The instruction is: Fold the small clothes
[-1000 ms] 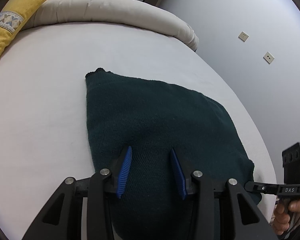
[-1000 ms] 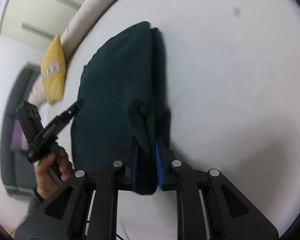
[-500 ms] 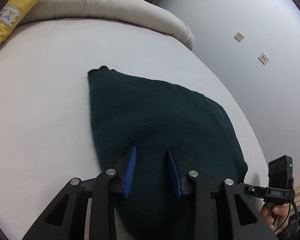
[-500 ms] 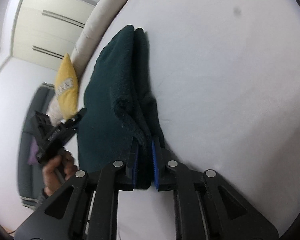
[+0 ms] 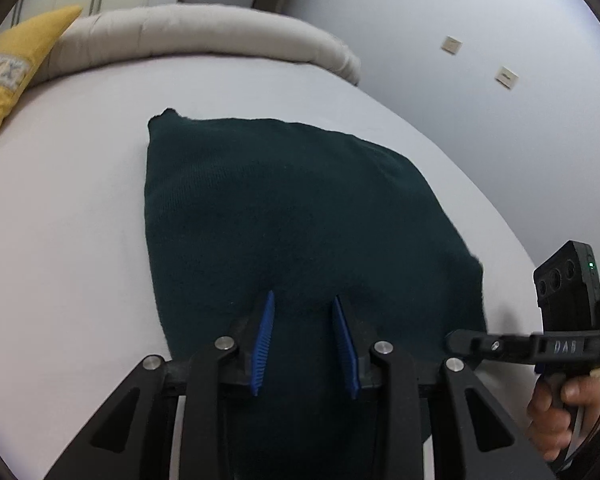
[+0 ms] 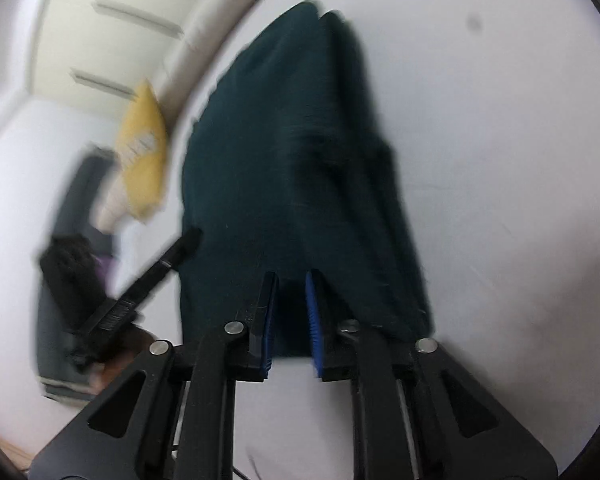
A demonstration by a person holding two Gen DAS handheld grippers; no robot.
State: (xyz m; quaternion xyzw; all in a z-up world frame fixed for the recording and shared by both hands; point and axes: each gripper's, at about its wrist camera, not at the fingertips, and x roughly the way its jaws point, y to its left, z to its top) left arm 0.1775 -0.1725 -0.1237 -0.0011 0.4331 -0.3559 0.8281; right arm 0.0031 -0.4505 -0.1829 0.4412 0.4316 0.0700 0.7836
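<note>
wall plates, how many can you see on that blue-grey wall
2. One wall plate sits higher on the wall, the other wall plate lower and to its right, both beyond the bed. Others may lie outside the view.
</note>
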